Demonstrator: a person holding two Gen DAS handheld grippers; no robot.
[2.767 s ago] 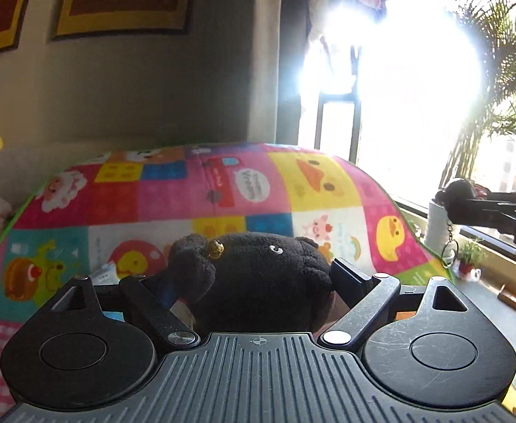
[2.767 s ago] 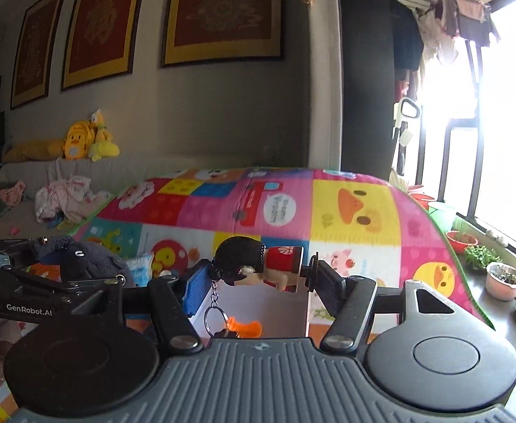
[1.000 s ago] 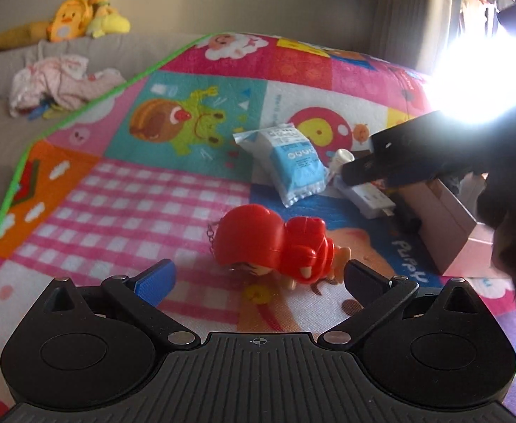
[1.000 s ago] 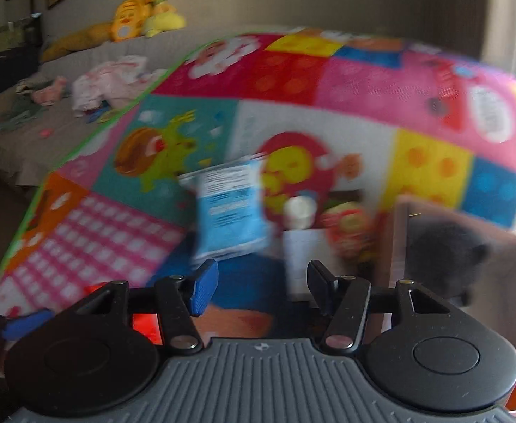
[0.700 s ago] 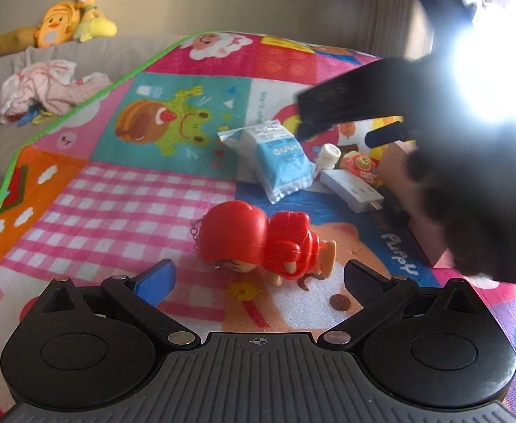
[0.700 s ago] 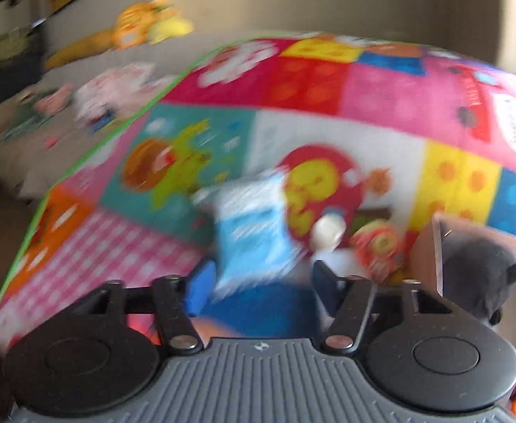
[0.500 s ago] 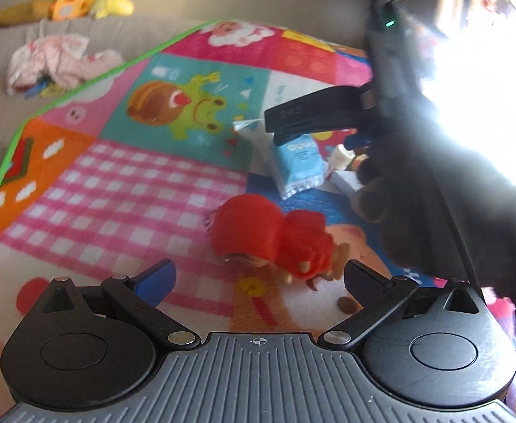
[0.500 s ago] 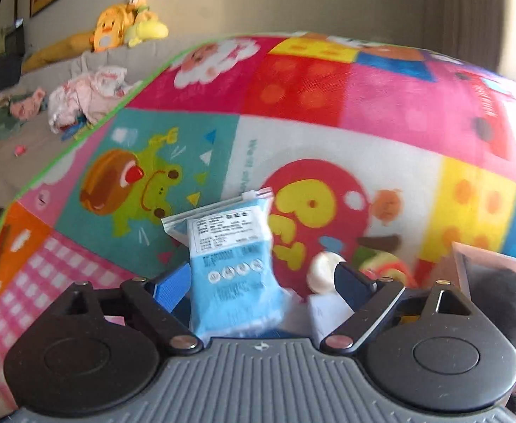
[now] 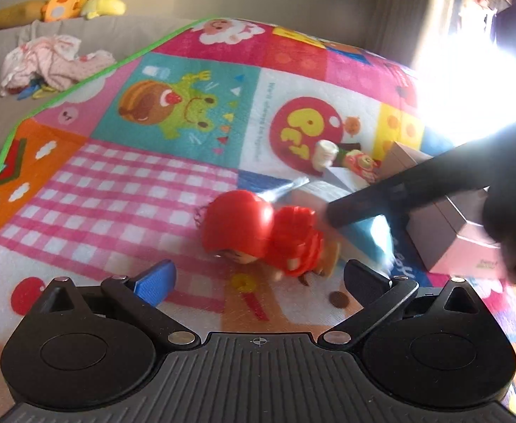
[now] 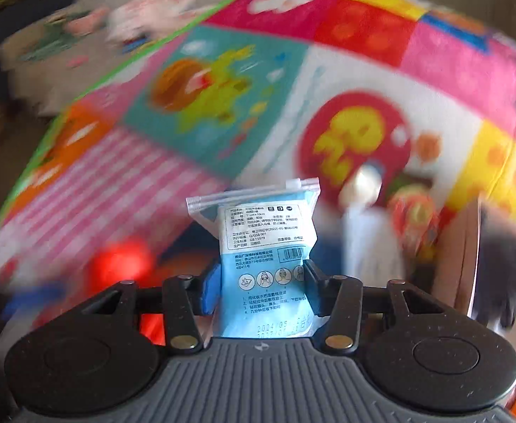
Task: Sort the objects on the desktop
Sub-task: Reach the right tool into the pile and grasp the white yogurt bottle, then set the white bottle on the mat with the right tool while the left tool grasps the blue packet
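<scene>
A red doll lies on the colourful play mat, just ahead of my left gripper, which is open and touches nothing. My right gripper has a blue and white sealed packet upright between its fingers; its jaws are closing and the pads press on the packet's sides. In the left wrist view the right gripper's dark arm reaches in from the right, with the blurred packet beside the doll. The doll is a red blur in the right wrist view.
An open pinkish box stands at the right with a black plush inside. A white-capped bottle, a small round red toy and a white card lie behind the doll. A coin lies near my left fingertip. Sofa with toys beyond the mat.
My right gripper came down over the blue packet, closed on it and carried it off its spot towards the box. The left gripper stayed open in front of the red doll.
</scene>
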